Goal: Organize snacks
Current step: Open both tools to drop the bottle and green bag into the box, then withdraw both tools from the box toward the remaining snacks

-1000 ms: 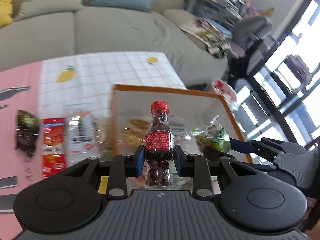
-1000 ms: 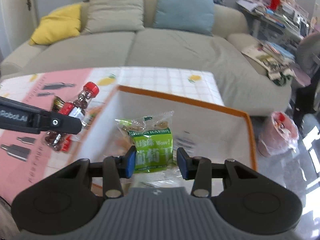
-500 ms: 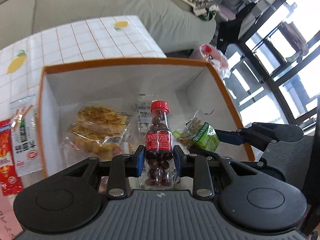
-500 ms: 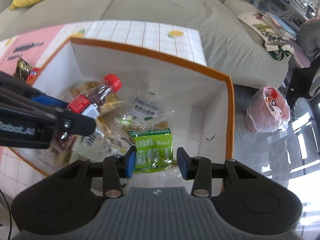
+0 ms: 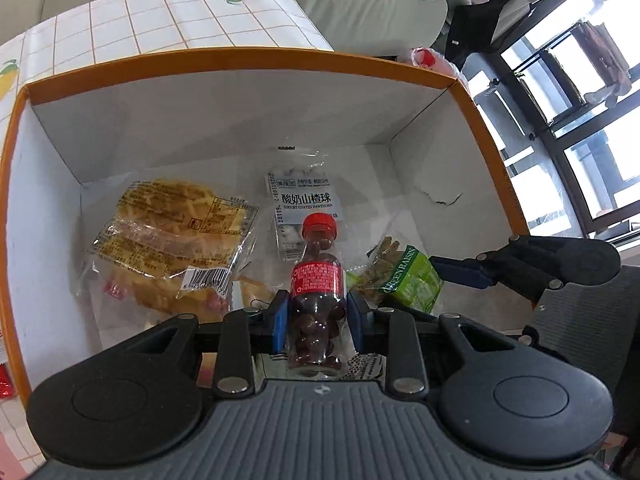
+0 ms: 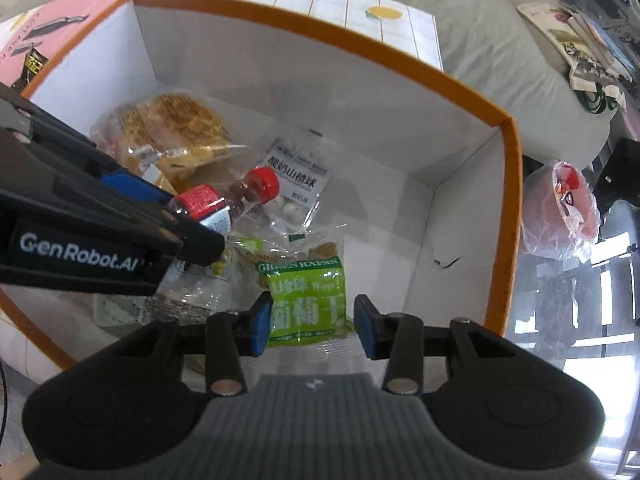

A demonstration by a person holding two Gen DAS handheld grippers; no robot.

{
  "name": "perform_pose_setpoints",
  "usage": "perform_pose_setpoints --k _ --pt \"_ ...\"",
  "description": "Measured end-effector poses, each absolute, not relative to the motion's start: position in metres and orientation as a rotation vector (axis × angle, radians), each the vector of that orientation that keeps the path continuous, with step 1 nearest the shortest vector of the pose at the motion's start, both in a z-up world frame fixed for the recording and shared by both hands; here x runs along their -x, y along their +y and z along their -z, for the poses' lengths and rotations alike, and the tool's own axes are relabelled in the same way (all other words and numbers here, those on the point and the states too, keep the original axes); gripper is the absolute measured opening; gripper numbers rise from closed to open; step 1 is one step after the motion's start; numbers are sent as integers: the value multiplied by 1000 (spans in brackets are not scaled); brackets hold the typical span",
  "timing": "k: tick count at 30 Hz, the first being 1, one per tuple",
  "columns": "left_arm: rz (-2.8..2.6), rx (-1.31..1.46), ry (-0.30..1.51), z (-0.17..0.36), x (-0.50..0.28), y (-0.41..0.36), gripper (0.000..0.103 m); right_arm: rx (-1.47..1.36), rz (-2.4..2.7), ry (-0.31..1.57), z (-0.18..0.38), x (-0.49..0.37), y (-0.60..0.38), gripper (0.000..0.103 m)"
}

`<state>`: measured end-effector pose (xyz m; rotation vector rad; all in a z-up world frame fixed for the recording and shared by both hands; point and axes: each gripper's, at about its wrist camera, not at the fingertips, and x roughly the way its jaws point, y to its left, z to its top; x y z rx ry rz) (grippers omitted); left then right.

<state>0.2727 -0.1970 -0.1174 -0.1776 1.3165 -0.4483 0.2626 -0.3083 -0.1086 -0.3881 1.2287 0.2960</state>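
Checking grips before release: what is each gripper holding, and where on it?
Left gripper clamps the small bottle of dark candies on its lower body. Right gripper holds the green raisin packet by its sides.

Pale grey-green sofa [image 6: 480, 40] behind table; white grid tablecloth [image 5: 160, 20] with lemon prints. Dark-framed windows [image 5: 580, 120] at right, bright daylight. Glossy floor [image 6: 560, 300], pink plastic bag [image 6: 560, 216].

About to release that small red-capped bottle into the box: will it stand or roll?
The bottle is narrow and tall, so set upright it probably tips. Its round body would likely roll until it meets the waffle packet or raisin bag. The loose balls inside may shift its weight. The left tongs grip its lower half.
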Motion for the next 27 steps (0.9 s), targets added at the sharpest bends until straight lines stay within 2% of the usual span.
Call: perform_pose_setpoints --k 4,7,11,13,15,16,17,22,27 --pt "441 157 1334 117 -274 -200 35 390 -287 1247 112 -268 -308 43" --pt "432 145 1327 114 -272 -201 44 393 -281 1246 111 -267 -308 43" --pt "444 157 1317 105 -269 -197 62 408 -276 1229 103 -262 -305 53" --pt "425 132 1302 97 -267 -197 66 419 -272 1220 99 -260 -304 54" --pt "408 105 1278 89 -264 -196 66 434 -265 1209 96 -259 -304 59" --pt "403 101 1265 84 -261 -194 66 442 -259 1201 93 -257 -302 69" --pt "400 102 1257 79 -259 -191 66 455 -248 1186 89 -255 -301 75" --pt "385 123 1190 51 -241 -170 66 511 -189 1116 68 -244 -294 78" --pt "356 130 1115 25 -218 -142 66 431 -147 1036 40 -225 -291 78"
